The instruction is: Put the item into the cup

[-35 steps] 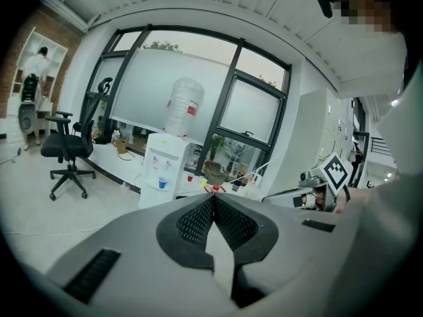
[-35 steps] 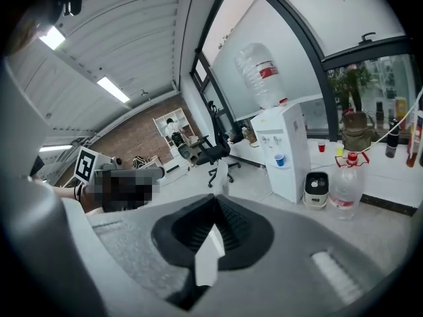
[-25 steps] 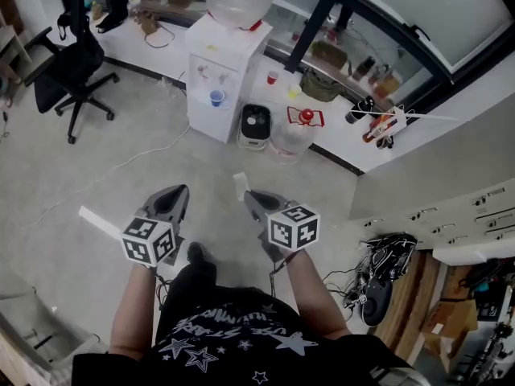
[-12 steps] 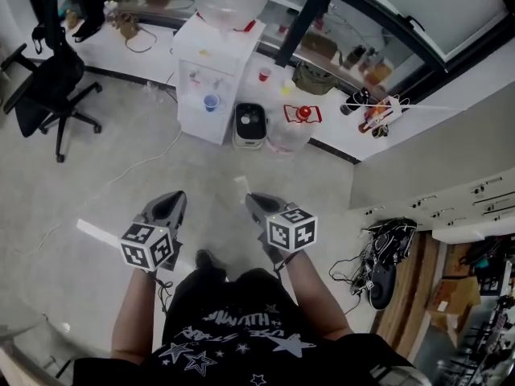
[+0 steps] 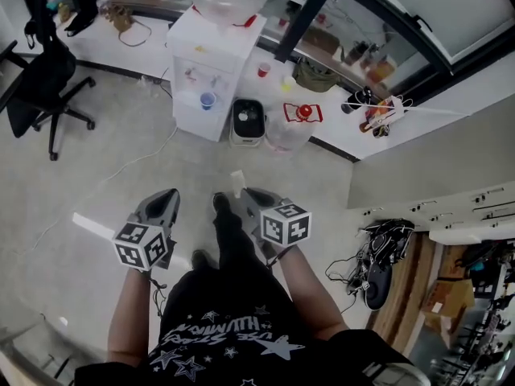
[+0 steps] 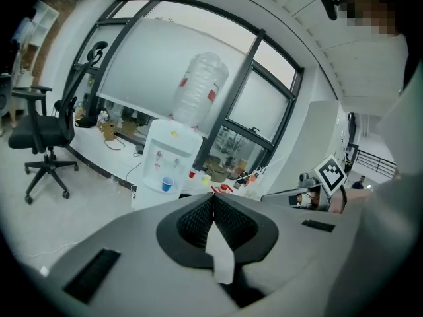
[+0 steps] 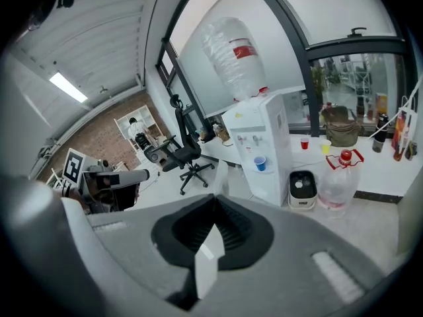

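Note:
My right gripper (image 5: 248, 195) is shut on a small flat white item (image 5: 237, 181) that sticks out past its tips; the item (image 7: 221, 177) also stands up beyond the closed jaws in the right gripper view. My left gripper (image 5: 165, 198) is shut with nothing seen in it, and its jaws (image 6: 213, 197) meet. Both are held at waist height over the floor. A blue cup (image 5: 208, 100) stands in the water dispenser's (image 5: 211, 51) tray ahead. A red cup (image 5: 263, 70) and a yellow cup (image 5: 288, 83) sit on the white ledge behind it.
A black bin (image 5: 247, 122) and a clear water jug with a red cap (image 5: 296, 123) stand on the floor right of the dispenser. A black office chair (image 5: 40, 79) is at the left. A cable (image 5: 121, 167) runs across the floor, and a grey wall (image 5: 434, 159) rises at the right.
The person has walked toward the dispenser and one leg has swung forward between the grippers. Both grippers stay shut and level.

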